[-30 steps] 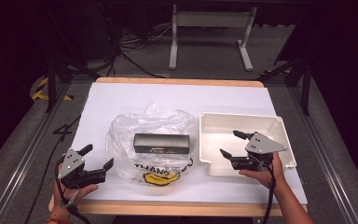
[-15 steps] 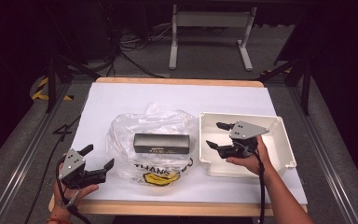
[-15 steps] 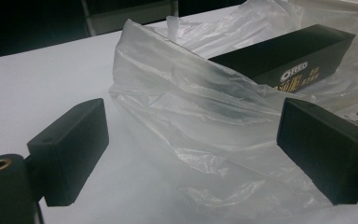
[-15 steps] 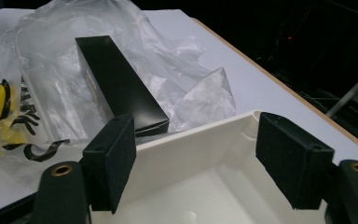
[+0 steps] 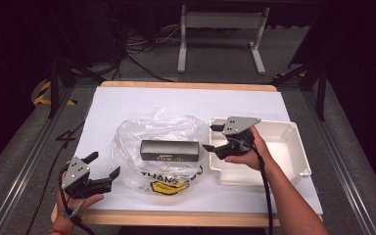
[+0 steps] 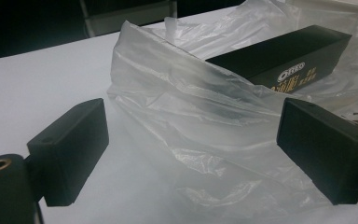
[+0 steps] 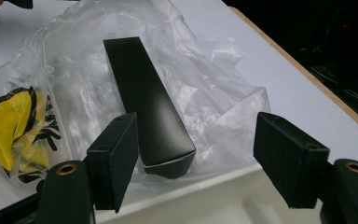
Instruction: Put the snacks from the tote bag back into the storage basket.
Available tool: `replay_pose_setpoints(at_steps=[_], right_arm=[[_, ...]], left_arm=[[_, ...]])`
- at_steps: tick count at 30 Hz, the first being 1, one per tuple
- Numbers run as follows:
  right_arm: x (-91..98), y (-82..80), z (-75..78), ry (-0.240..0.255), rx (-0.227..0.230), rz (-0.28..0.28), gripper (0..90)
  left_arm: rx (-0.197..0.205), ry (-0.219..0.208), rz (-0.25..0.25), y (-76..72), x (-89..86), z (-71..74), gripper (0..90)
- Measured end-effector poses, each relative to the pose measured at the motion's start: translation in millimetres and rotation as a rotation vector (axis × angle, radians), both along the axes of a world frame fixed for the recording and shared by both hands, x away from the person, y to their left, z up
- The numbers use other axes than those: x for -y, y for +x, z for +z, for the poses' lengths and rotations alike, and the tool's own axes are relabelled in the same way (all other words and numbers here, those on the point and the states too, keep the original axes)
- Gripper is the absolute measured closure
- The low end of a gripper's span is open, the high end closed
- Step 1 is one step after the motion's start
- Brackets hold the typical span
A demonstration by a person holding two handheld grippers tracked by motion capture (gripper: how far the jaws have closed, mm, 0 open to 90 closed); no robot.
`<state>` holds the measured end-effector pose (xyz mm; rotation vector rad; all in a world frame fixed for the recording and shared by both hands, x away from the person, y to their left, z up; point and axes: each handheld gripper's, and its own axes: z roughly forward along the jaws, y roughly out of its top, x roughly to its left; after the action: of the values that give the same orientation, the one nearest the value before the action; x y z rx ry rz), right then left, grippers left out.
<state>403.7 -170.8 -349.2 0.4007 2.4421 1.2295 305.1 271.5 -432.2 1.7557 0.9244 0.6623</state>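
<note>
Long black rectangular cardboard box (image 5: 169, 150) lying inside crumpled clear plastic bag (image 5: 156, 128), mid-surface toward near edge. Right hand-held gripper (image 5: 214, 138) over left rim of white plastic tray (image 5: 296, 147), jaws just narrowing, parted, empty. Left hand-held gripper (image 5: 104, 165) near-left corner, jaws wide, empty.

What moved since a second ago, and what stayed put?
The right gripper slid left across the white tray toward the black box in the plastic bag. Its jaws have just been closing, with nothing between them yet. The left gripper, box, bag and tray stayed where they were.
</note>
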Motion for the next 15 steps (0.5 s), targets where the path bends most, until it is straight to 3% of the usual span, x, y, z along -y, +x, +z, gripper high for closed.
replay_pose_setpoints(at_steps=[15], right_arm=[[-42.3, 16.2, -3.9, -0.135, -0.038, 0.106, 31.9]], left_arm=[[0.0, 0.0, -0.003, -3.3, 0.0, -0.6, 9.9]])
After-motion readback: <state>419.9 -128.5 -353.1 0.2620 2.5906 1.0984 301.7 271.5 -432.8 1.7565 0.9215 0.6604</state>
